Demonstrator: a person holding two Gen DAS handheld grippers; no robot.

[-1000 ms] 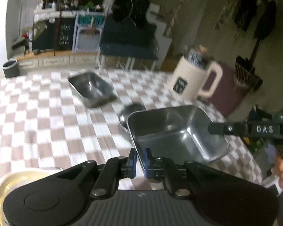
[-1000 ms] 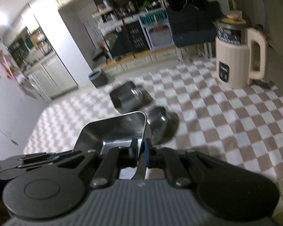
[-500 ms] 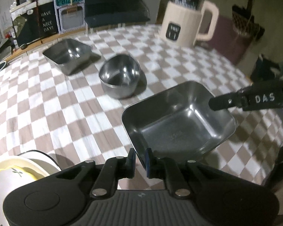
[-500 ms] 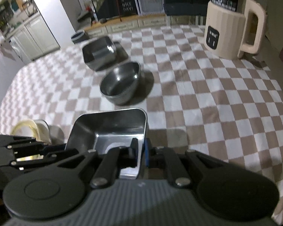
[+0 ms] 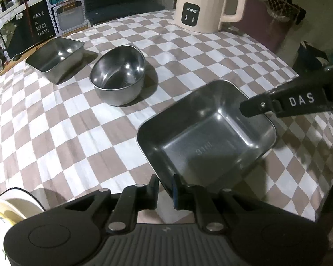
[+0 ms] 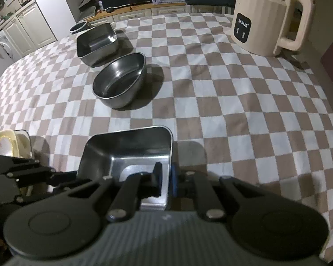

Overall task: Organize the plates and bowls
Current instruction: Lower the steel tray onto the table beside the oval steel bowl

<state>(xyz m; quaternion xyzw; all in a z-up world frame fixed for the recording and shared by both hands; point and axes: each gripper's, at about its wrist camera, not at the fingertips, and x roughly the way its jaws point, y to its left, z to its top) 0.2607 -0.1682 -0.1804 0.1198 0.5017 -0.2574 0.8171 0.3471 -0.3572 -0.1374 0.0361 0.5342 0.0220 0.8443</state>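
A square steel tray (image 5: 207, 139) rests low on the checked tablecloth (image 5: 62, 137). My left gripper (image 5: 165, 189) straddles its near corner. Its jaws are opening, with the rim between the pads, which no longer look pressed on it. My right gripper (image 6: 166, 180) straddles the opposite wall of the tray (image 6: 126, 153). Its jaws are opening too, with a thin gap beside the wall. A round steel bowl (image 5: 118, 75) and a deeper square steel container (image 5: 55, 58) stand farther back.
A cream electric kettle (image 5: 205, 4) stands at the far right of the table. A stack of pale ceramic dishes (image 6: 4, 146) sits at the near left edge. The table's right edge drops off close to the tray.
Both grippers came down with the tray, which was held above the table and now lies on the cloth. The gaps between both pairs of fingers have widened slightly.
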